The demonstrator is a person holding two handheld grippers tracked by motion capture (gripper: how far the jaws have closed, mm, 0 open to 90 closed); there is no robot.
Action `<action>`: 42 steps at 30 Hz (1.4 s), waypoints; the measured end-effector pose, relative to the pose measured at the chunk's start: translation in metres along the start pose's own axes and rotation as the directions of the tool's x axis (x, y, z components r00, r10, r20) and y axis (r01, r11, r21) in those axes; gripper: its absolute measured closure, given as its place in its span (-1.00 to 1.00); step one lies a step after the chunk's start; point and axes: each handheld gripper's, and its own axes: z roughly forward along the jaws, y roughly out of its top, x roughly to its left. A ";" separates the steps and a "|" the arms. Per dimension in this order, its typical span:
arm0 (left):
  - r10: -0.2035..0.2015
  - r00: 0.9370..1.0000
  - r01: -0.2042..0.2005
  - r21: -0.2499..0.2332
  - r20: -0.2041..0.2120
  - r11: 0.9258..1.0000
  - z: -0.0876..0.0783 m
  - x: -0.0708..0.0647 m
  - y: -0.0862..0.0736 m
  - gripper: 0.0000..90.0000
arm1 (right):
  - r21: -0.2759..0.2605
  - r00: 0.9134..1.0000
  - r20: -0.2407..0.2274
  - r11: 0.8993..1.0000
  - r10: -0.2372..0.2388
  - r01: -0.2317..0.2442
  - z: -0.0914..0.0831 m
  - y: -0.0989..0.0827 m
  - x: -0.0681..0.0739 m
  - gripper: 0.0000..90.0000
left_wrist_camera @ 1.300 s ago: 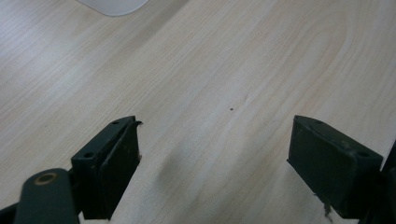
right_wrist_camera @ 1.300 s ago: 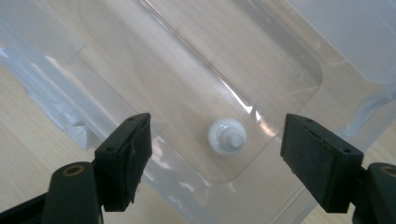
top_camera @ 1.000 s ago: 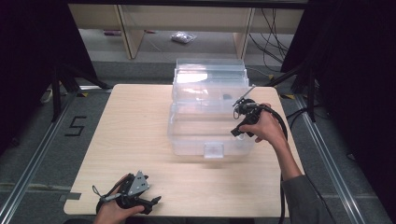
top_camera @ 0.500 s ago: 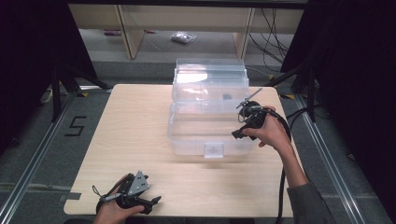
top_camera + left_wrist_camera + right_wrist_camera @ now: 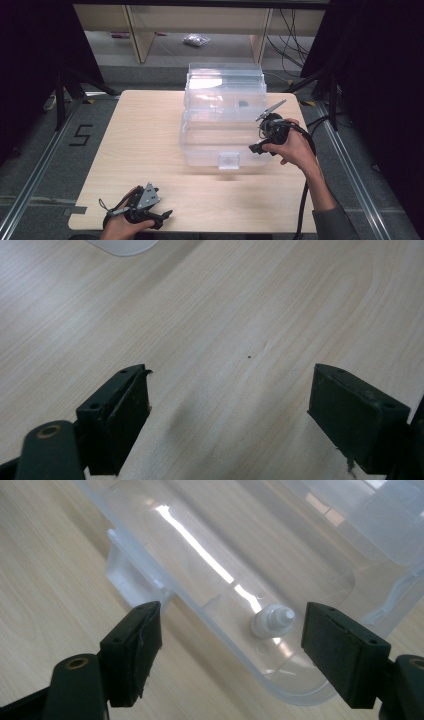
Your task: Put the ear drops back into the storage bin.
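Clear box (image 5: 222, 127) on table (image 5: 145, 130): right tool (image 5: 261, 141) gapes empty beside it; left tool (image 5: 159, 220) gapes, well apart.

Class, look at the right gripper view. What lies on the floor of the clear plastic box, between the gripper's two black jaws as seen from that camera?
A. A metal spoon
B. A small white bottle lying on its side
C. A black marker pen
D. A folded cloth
B: a small white bottle lies on its side inside the clear plastic box, framed by the open right gripper.
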 end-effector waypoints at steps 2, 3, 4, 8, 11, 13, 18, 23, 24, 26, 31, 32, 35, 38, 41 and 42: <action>0.004 1.000 -0.004 0.002 0.000 1.000 0.000 0.000 0.000 -0.65 | -0.011 1.000 0.007 1.000 -0.014 0.014 -0.001 -0.002 0.001 -0.44; 0.001 1.000 -0.001 0.001 0.000 1.000 0.000 0.000 0.000 -0.65 | -0.017 1.000 0.000 1.000 -0.007 0.007 -0.002 -0.002 0.002 -0.44; -0.003 1.000 0.003 -0.002 -0.002 1.000 0.000 0.000 0.000 -0.65 | -0.026 1.000 0.003 1.000 -0.013 0.013 -0.002 -0.003 0.003 -0.44; -0.002 1.000 0.002 0.000 -0.002 1.000 0.000 0.000 0.000 -0.65 | -0.035 1.000 -0.003 0.999 -0.019 0.019 -0.005 -0.006 0.008 -0.45; -0.009 1.000 0.009 -0.007 -0.002 1.000 0.000 0.000 0.000 -0.65 | -0.048 0.999 -0.007 0.998 -0.033 0.033 -0.006 -0.008 0.012 -0.45; 0.002 1.000 -0.002 0.001 0.000 1.000 0.000 0.000 0.000 -0.65 | -0.047 0.999 -0.006 0.998 -0.033 0.033 -0.006 -0.009 0.015 -0.46; -0.012 1.000 0.012 -0.008 -0.004 1.000 0.000 0.000 0.000 -0.65 | -0.061 0.999 -0.017 0.997 -0.052 0.051 -0.006 -0.011 0.020 -0.46; -0.011 1.000 0.011 -0.007 -0.006 1.000 0.001 0.000 0.000 -0.65 | -0.073 0.998 -0.023 0.995 -0.064 0.062 -0.004 -0.016 0.025 -0.46; -0.012 1.000 0.012 -0.008 -0.007 1.000 0.001 0.000 0.000 -0.65 | -0.072 0.998 -0.023 0.996 -0.051 0.050 -0.003 -0.017 0.026 -0.46; -0.011 1.000 0.011 -0.007 -0.006 1.000 0.000 0.000 0.000 -0.65 | -0.078 0.997 -0.035 0.995 -0.063 0.060 -0.002 -0.019 0.026 -0.47; -0.011 1.000 0.011 -0.008 -0.006 1.000 0.000 0.000 0.000 -0.65 | -0.083 0.998 -0.039 0.995 -0.055 0.051 -0.001 -0.022 0.029 -0.48; -0.018 1.000 0.018 -0.009 -0.004 1.000 0.000 -0.001 0.000 -0.65 | -0.081 0.998 -0.033 0.996 -0.045 0.042 -0.001 -0.023 0.031 -0.48; -0.012 1.000 0.012 -0.009 -0.006 1.000 0.000 0.000 0.000 -0.65 | -0.078 0.999 -0.039 0.996 -0.037 0.034 0.000 -0.025 0.033 -0.49; -0.010 1.000 0.010 -0.008 -0.006 1.000 0.000 0.000 0.000 -0.65 | -0.086 0.998 -0.040 0.995 -0.049 0.045 0.002 -0.028 0.035 -0.49; -0.010 1.000 0.010 -0.007 -0.007 1.000 0.000 0.000 0.000 -0.65 | -0.099 0.998 -0.039 0.994 -0.058 0.054 0.003 -0.031 0.037 -0.49; -0.011 1.000 0.011 -0.007 -0.006 1.000 0.000 0.000 0.000 -0.65 | -0.108 0.997 -0.044 0.992 -0.066 0.061 0.003 -0.033 0.037 -0.49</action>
